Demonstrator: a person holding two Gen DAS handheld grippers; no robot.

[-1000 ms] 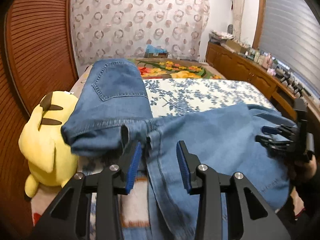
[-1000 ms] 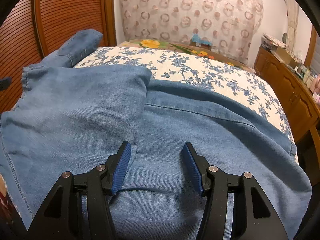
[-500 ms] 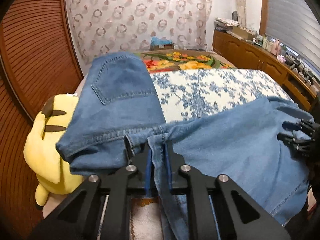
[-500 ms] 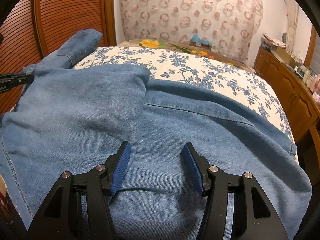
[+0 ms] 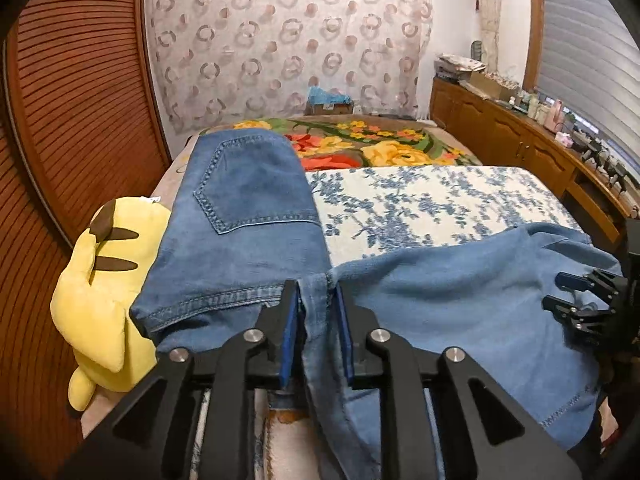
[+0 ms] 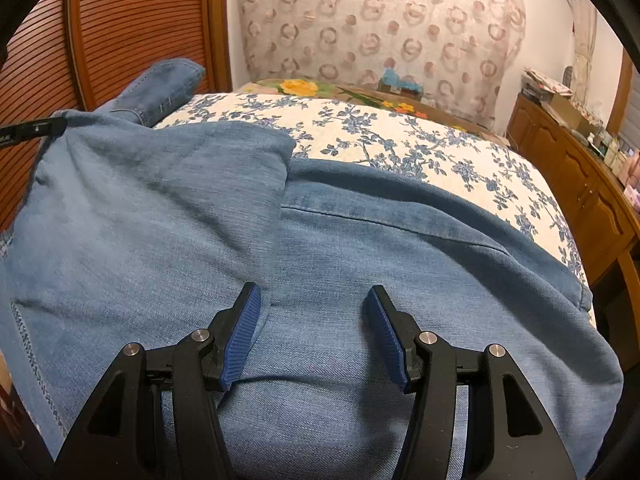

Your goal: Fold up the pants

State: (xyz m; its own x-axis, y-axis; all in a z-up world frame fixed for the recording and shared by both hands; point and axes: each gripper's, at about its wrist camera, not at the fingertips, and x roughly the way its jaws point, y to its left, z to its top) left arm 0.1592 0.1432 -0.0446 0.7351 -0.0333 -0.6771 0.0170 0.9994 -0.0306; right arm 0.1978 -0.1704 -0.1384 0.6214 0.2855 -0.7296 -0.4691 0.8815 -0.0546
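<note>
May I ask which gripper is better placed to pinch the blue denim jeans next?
Left, likely: the left gripper, jaws just opening, straddles a raised fold of blue denim jeans; the right gripper gapes over flat cloth.

Left wrist view looks down along its fingers, close over the jeans [image 5: 248, 240], toward the curtain [image 5: 288, 40]; right wrist view, equally close, faces likewise. Both share the floral bedspread [image 6: 400, 140].

Both views are evenly lit by soft indoor light, with no harsh glare and only faint shadows in the denim folds. Fisheye distortion bends straight lines strongly near the edges, and the corners fall to black. Focus is reasonably sharp, slightly soft overall.
</note>
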